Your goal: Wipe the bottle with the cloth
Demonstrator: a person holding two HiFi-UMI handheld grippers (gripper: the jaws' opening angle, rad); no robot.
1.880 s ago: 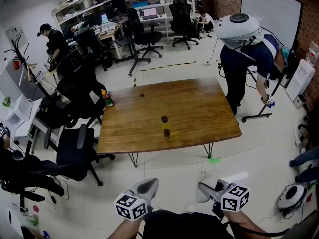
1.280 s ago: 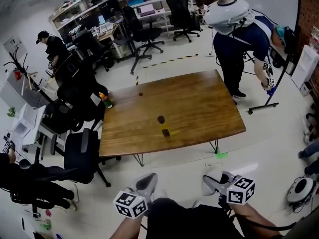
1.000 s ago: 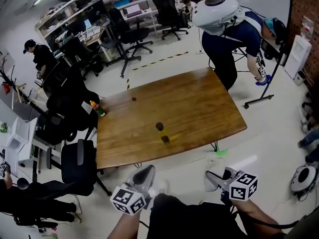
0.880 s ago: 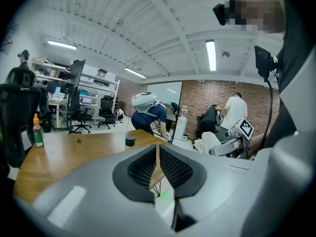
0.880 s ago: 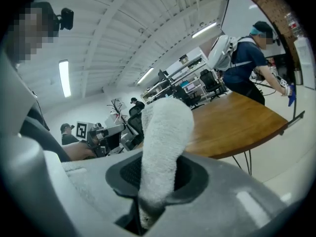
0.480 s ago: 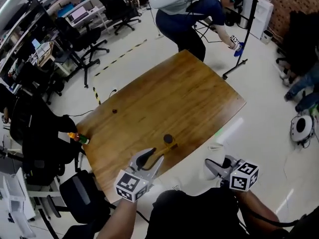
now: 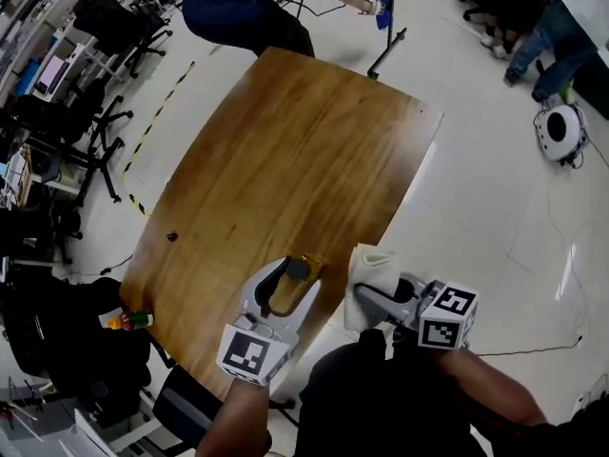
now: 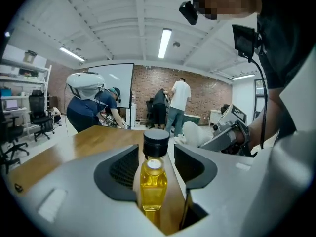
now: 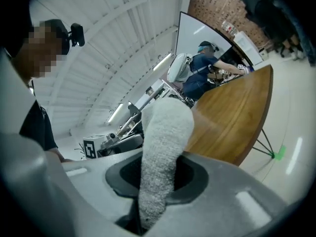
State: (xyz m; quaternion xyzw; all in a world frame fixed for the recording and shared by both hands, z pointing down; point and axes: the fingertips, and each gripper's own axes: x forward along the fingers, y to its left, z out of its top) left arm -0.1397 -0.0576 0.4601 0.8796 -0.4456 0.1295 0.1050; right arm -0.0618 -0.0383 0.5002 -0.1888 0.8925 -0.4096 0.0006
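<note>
- Two grippers show: the left gripper (image 7: 283, 284) has its jaws apart, with the bottle (image 8: 154, 174) standing between them.
- The bottle, filled with yellow liquid and topped by a black cap, is upright on the wooden table (image 7: 285, 141), near the edge closest to the person.
- The right gripper (image 7: 374, 291) is clamped on a white cloth (image 9: 163, 147), which sticks up out of its jaws just off that table edge, near the bottle.

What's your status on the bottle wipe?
Left gripper open around bottle, upright at table edge. Right gripper shut on cloth, off the bottle. Nothing between them.
</note>
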